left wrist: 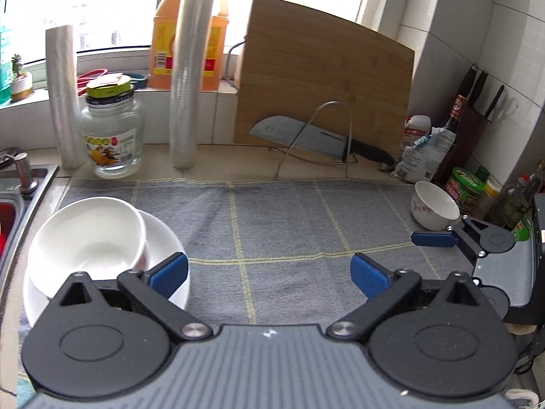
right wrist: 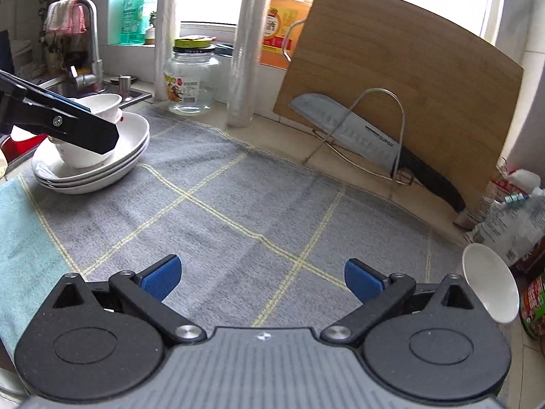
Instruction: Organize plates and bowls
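A white bowl (left wrist: 88, 235) sits in a stack of white plates (left wrist: 170, 238) at the left end of the grey checked mat (left wrist: 289, 225). My left gripper (left wrist: 269, 276) is open, its left pad over the plates' near rim beside the bowl, with only mat between its fingers. From the right wrist, the same bowl (right wrist: 98, 102) and plates (right wrist: 102, 173) appear at far left, the left gripper (right wrist: 100, 124) crossing in front. My right gripper (right wrist: 262, 277) is open and empty above the mat. A small flowered bowl (left wrist: 434, 204) (right wrist: 490, 286) stands at the mat's right edge, just beside the right gripper's finger (left wrist: 432, 239).
A wooden cutting board (left wrist: 323, 75) leans on the back wall, with a cleaver (left wrist: 306, 136) in a wire rack. A glass jar (left wrist: 112, 136) and film rolls (left wrist: 185, 78) stand at the back left. A sink (right wrist: 112, 92) lies left; bottles and bags (left wrist: 470, 184) crowd the right.
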The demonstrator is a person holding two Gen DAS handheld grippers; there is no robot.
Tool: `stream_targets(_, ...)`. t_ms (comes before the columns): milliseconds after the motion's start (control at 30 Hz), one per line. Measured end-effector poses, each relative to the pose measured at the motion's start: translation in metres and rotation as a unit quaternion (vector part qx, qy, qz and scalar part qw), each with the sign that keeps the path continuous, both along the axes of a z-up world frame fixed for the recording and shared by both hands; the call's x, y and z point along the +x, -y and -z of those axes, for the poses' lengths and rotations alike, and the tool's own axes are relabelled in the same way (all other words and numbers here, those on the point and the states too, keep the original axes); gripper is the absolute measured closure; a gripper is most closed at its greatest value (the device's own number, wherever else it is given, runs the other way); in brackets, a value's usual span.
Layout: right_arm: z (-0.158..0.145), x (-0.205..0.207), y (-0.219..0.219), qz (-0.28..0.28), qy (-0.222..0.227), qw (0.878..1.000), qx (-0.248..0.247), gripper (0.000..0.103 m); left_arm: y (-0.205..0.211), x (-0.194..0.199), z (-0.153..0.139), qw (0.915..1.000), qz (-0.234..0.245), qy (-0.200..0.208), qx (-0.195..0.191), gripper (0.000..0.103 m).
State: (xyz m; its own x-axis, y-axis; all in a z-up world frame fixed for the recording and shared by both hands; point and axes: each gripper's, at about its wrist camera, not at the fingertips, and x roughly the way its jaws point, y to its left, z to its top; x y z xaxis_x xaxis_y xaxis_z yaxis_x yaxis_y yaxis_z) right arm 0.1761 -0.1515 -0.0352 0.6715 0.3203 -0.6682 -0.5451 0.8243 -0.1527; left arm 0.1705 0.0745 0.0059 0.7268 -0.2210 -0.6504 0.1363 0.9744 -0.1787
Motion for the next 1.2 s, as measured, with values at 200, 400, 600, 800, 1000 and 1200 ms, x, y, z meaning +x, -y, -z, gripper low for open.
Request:
stream_targets(200,-0.009,0.002,-0.035,-0.051,0.01,0.999,0.012,0.0,-0.022,-0.006,-0.002,0.9998,-0.019,0.001,0.007,0.002)
stream_targets(400,-0.01,0.002,-0.054,-0.067,0.008,0.998,0.015,0.0,-0.029,-0.008,-0.002,0.9998,-0.014,0.002,0.011,0.002)
stream_targets(600,-0.008,0.003,-0.066,-0.076,0.005,0.997,0.02,0.0,-0.039,-0.008,-0.006,0.9997,-0.015,0.006,0.018,0.002)
stream_targets(800,-0.007,0.005,-0.085,-0.096,0.005,0.995,0.023,0.0,-0.048,-0.008,-0.009,0.9995,-0.009,0.004,0.03,0.002)
stream_targets(1000,-0.01,0.005,-0.102,-0.114,0.009,0.993,0.03,0.0,-0.059,-0.006,-0.013,0.9992,-0.012,0.009,0.036,0.002)
stream_targets(1200,-0.011,0.007,-0.111,-0.122,0.012,0.992,0.034,0.0,-0.072,0.0,-0.014,0.9989,-0.016,0.013,0.043,0.002)
